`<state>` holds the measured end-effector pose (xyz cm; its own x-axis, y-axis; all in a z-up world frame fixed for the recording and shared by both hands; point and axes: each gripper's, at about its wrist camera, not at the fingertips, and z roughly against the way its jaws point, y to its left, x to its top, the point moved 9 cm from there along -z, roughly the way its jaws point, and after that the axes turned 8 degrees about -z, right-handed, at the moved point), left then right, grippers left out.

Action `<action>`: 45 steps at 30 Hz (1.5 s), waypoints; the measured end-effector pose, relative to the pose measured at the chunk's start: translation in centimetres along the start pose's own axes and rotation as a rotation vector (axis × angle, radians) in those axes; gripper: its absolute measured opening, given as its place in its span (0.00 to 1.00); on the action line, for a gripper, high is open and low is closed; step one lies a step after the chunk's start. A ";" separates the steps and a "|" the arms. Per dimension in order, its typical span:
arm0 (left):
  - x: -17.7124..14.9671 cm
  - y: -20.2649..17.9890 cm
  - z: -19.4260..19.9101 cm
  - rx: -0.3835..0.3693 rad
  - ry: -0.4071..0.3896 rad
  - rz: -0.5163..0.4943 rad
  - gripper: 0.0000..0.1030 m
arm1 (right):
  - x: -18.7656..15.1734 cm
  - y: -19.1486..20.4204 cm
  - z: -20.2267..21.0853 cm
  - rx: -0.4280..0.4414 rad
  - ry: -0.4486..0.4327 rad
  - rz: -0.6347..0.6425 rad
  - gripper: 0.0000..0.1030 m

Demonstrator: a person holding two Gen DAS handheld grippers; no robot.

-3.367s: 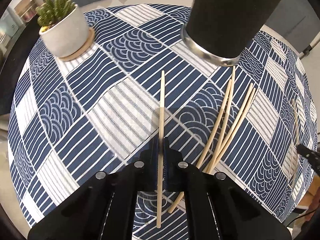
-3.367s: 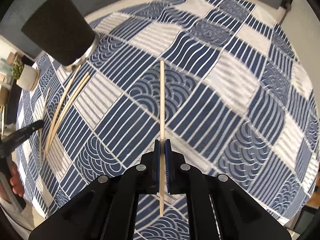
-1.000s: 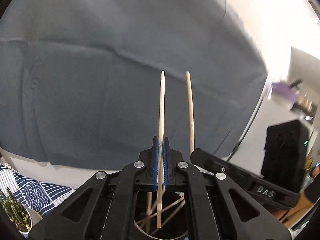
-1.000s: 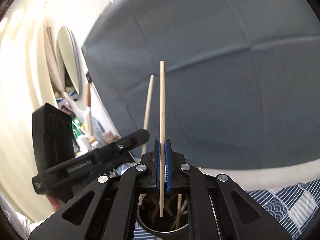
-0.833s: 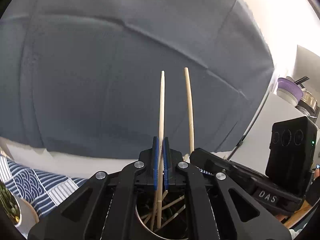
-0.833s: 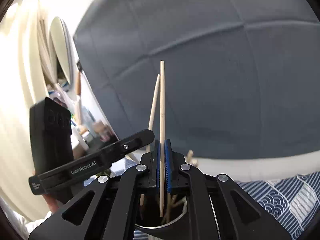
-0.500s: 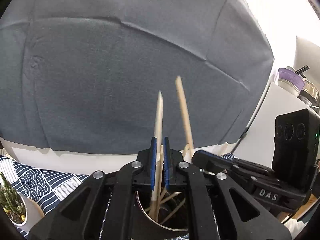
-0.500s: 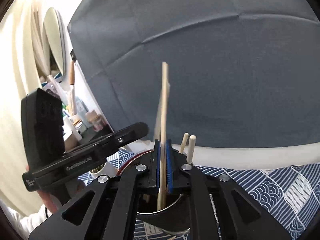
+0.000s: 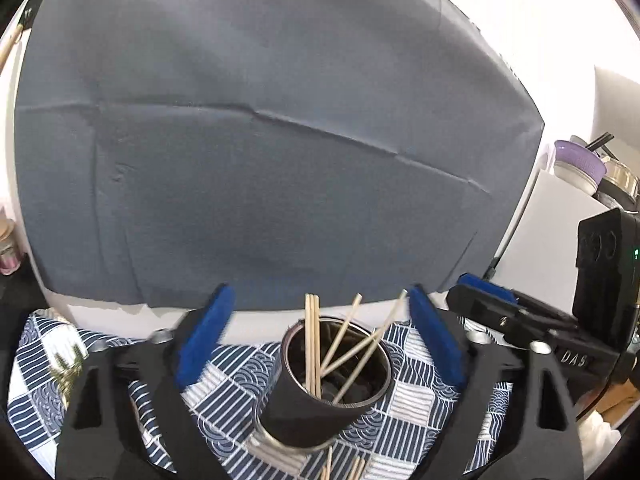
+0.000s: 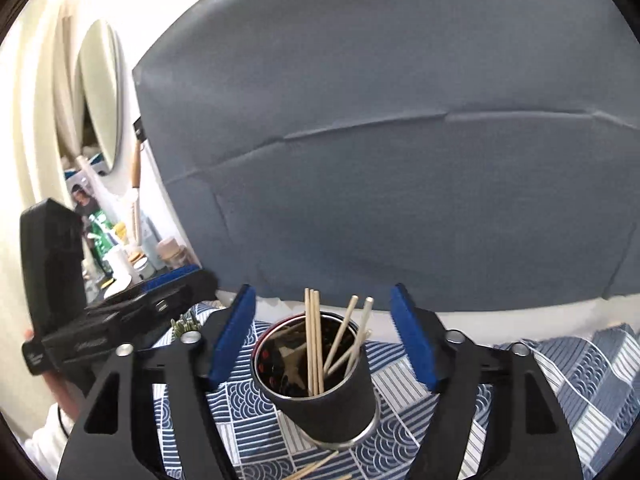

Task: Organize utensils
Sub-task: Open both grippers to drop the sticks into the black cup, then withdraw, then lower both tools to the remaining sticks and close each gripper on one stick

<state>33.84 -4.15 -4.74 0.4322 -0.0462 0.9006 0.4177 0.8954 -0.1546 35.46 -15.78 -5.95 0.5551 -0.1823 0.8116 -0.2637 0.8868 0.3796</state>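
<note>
Both tongs spread wide, empty: left gripper point(image 9: 316, 336), right gripper point(image 10: 322, 334). Chopsticks point(image 9: 312, 344) stand in black cup point(image 9: 320, 404), lower centre. Loose chopsticks point(image 9: 344, 468) at bottom edge. Judgement: lift clear vertically, avoid upright tips, then fetch strays.

Both fisheye views are strongly bowed toward dark vignetted corners. The white wall point(image 9: 540, 12) is blown out by glare at upper right in the left view. The cactus point(image 9: 66, 360) is smeared by blur; the grey backdrop point(image 10: 400, 160) is evenly, softly lit.
</note>
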 end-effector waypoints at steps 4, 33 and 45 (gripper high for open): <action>0.2 -1.0 2.4 0.008 0.008 -0.006 0.94 | 0.2 -0.3 2.9 -0.027 -0.005 -0.035 0.83; -8.7 -2.5 11.8 0.125 0.271 0.012 0.94 | -10.3 1.8 11.4 -0.106 0.224 -0.096 0.88; -14.2 0.3 7.6 0.063 0.452 -0.001 0.94 | -14.8 0.7 9.6 -0.229 0.308 -0.166 0.88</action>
<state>21.75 0.11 -14.49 0.7433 -0.2234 0.6306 0.3751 0.9197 -0.1162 19.49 -16.55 -13.39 0.7947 -0.2254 0.5636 0.0118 0.9341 0.3569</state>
